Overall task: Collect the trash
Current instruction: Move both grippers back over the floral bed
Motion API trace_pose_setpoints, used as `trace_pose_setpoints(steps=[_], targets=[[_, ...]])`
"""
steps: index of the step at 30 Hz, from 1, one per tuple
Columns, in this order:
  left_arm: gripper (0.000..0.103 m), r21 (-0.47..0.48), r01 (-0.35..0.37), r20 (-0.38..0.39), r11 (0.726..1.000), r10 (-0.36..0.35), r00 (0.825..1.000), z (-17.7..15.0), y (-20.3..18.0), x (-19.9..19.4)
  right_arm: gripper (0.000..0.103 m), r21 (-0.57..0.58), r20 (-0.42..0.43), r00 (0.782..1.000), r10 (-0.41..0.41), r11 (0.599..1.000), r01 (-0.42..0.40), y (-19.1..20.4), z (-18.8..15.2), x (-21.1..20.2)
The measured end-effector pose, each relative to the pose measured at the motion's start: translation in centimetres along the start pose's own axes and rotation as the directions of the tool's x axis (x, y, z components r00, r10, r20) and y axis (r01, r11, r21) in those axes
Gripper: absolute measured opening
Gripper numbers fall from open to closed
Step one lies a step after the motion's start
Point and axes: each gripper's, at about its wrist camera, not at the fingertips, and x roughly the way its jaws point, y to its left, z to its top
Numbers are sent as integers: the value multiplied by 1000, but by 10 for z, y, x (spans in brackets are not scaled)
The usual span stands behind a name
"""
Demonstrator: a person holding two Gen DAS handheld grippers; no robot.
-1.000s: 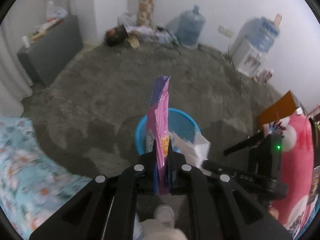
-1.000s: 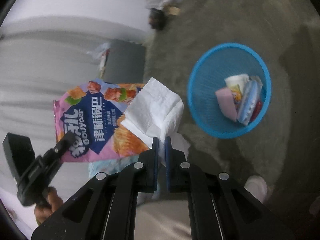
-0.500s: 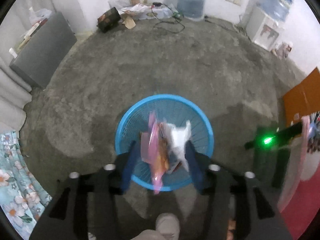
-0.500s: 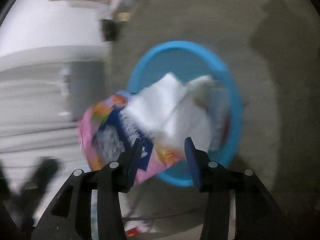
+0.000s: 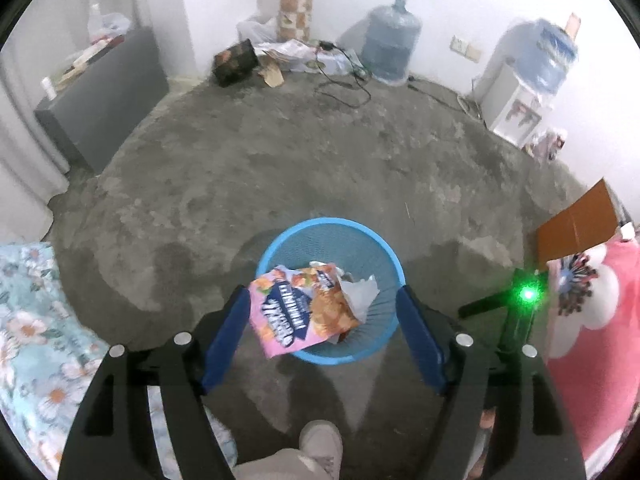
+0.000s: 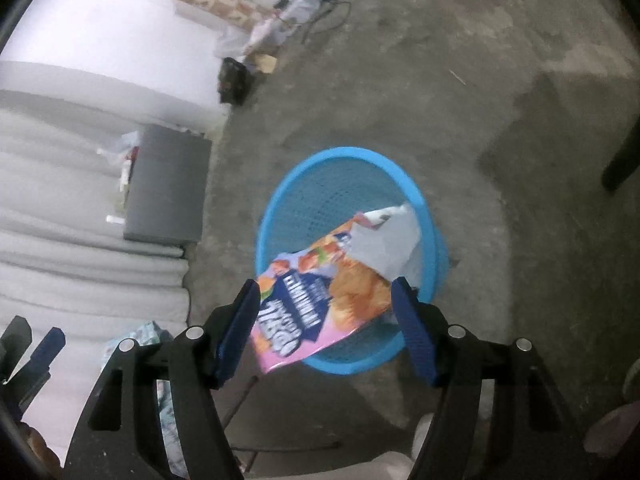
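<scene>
Both tongs are spread wide and hold nothing: the left tongs (image 5: pixel 322 314) and the right tongs (image 6: pixel 325 312) each frame the same blue mesh basket (image 5: pixel 280 240) standing on the bare concrete floor (image 5: pixel 280 152). One pink snack bag (image 5: pixel 298 312) with blue lettering lies tilted across the basket's near rim, its lower corner hanging outside the rim, and one crumpled white paper (image 5: pixel 362 292) sits beside and partly under it inside the basket; in the right wrist view the same bag (image 6: pixel 316 308) and paper (image 6: pixel 384 246) lie the same way against the basket (image 6: pixel 320 184). Whatever lies deeper in the basket is hidden. Around the room, counted: two water jugs, one (image 5: pixel 390 38) on the floor by the far wall and one on a white dispenser (image 5: pixel 512 100); one grey cabinet (image 5: pixel 104 96) at the left; one dark box (image 5: pixel 235 62) among scattered papers; one floral bedsheet (image 5: pixel 36 332) at lower left; one shoe (image 5: pixel 320 440) of the person below the left tongs.
</scene>
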Motion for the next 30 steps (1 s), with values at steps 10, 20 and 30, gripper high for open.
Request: trace_pose_setpoints(steps=[10,20,30], targets=[[84,-75,67,201,995,-51,978,-53,76,-149,76,-261,98,995,19,965,7,88,-57,-55],[95,-291,0,438,957,133,889,-181,192,-291,95,-678,284,958,-44,697,233,216,-173,-121],[97,-609,-94,466,788,451,761,-348,289,-387,95,-773,502,862,-75,409,486,264,-295,-131]])
